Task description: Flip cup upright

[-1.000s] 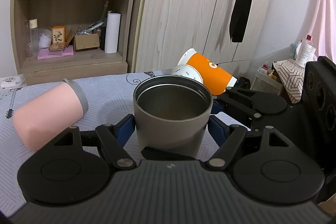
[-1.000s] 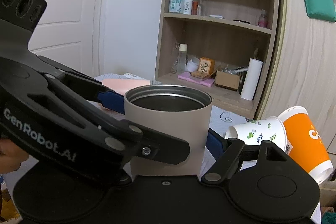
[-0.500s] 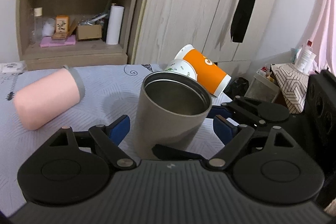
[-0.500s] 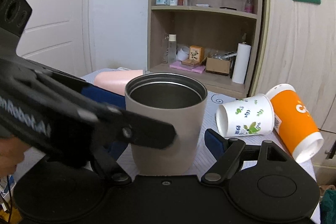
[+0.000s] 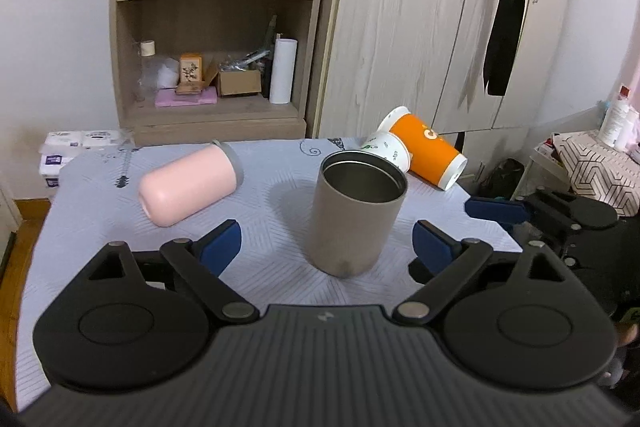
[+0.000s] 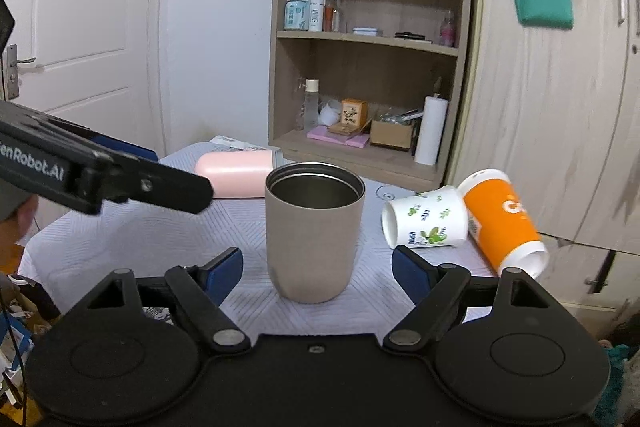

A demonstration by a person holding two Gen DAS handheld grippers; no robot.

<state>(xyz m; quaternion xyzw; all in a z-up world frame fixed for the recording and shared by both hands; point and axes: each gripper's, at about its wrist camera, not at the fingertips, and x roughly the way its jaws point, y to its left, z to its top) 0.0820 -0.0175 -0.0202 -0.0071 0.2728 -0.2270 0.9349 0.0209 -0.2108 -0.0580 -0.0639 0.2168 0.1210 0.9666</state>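
A grey metal cup (image 5: 356, 215) stands upright on the table, mouth up; it also shows in the right wrist view (image 6: 314, 235). My left gripper (image 5: 328, 245) is open, its blue pads apart on either side of the cup and clear of it. My right gripper (image 6: 318, 267) is open too, pulled back from the cup. The left gripper's arm crosses the left of the right wrist view (image 6: 100, 175). A pink cup (image 5: 188, 183) lies on its side at the left. A white leaf-print paper cup (image 6: 424, 223) and an orange paper cup (image 6: 504, 219) lie on their sides at the right.
The table has a pale patterned cloth (image 5: 272, 259). A wooden shelf unit (image 5: 212, 27) and wardrobe doors (image 5: 440, 27) stand behind it. Tissue packs (image 5: 76, 143) sit past the left edge, a patterned box (image 5: 592, 167) at the right.
Both grippers have opened, let go of the grey cup and drawn back from it. The cup stays upright on the table.
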